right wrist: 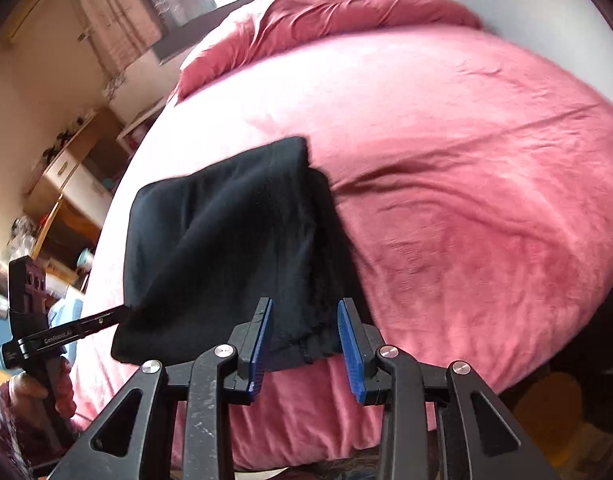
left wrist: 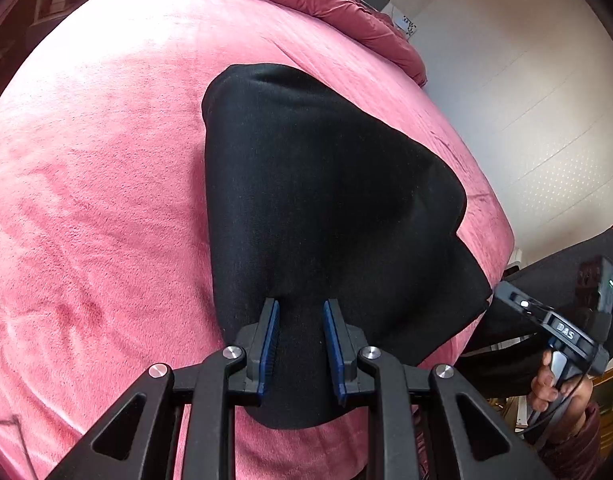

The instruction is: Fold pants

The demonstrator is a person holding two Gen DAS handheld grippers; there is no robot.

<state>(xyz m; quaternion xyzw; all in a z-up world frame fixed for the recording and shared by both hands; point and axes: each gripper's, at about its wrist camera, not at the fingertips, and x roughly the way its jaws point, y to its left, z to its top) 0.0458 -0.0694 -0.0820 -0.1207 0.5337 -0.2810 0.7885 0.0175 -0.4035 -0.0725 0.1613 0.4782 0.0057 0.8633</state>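
Pants [left wrist: 326,200] lie folded on the bed [left wrist: 106,200], their near edge at six o'clock. Your left hand-held gripper [left wrist: 300,344] pinches that edge; your right hand-held gripper [right wrist: 306,344] stands open around its corner, so lift both clear gently.

Left claw [left wrist: 301,312] grips black pants [left wrist: 314,184] on the pink bed [left wrist: 98,184].

Plain black pants [left wrist: 306,184], pink fuzzy bedspread [left wrist: 106,184], darker rose duvet [right wrist: 346,4], black tongs [left wrist: 300,308] with blue pads [left wrist: 333,344], perhaps tan drawers [right wrist: 72,172]
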